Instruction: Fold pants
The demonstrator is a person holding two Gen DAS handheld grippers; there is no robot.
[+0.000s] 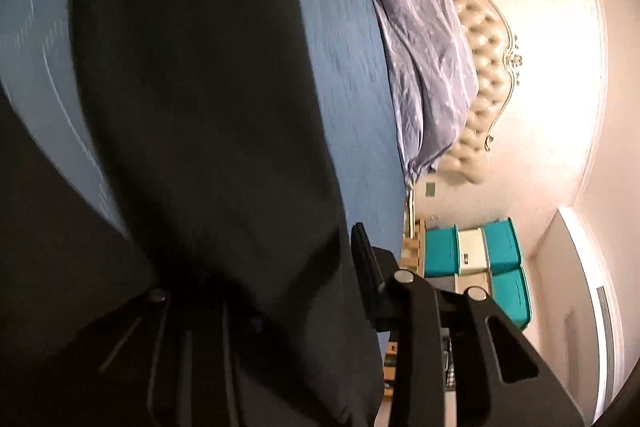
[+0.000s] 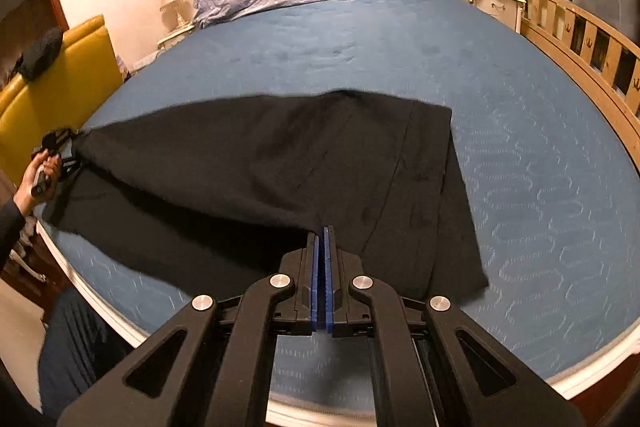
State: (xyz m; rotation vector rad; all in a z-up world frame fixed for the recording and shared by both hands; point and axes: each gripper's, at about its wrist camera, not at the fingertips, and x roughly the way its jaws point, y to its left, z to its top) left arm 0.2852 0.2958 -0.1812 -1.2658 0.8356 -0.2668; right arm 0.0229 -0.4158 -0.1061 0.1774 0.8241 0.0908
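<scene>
The black pants point(image 2: 280, 163) are lying across the middle of the frame on the blue bed point(image 2: 540, 187), partly lifted: the right gripper point(image 2: 325, 239), low in the centre of its view, is pinching an edge of the cloth with its blue-padded fingers point(image 2: 318, 275) pressed together, while the left gripper point(image 2: 60, 147), at the far left edge, is pulling the other end into a bunched point in a person's hand point(image 2: 40, 175). In the left wrist view the dark fabric point(image 1: 200, 107) is covering most of the left of the frame and hiding the fingers, so I cannot tell from there how firmly they are biting. The risk is that the thin pinch at either end is slipping as the cloth is stretching taut, dropping a corner and spoiling the fold. The loose flap at lower right could also be dragging and creasing unevenly.
</scene>
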